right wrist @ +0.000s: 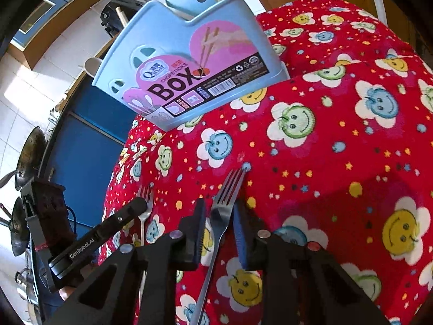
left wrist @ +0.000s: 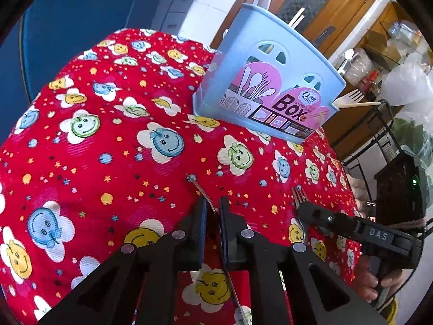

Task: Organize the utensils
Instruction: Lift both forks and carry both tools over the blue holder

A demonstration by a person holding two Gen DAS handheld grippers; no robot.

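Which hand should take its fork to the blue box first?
Left, probably. The left gripper looks pinched on its fork, which is turned on edge. The right gripper only straddles the other fork, with slim gaps. The blue box stands ahead of both.

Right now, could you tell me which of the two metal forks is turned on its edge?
The fork in the left claw: this fork shows edge-on, while the right claw's fork faces up with all tines visible.

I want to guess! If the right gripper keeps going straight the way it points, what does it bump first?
Probably the red cloth past the fork tips; the blue chopsticks box stands farther ahead, slightly left. Depth is unclear.
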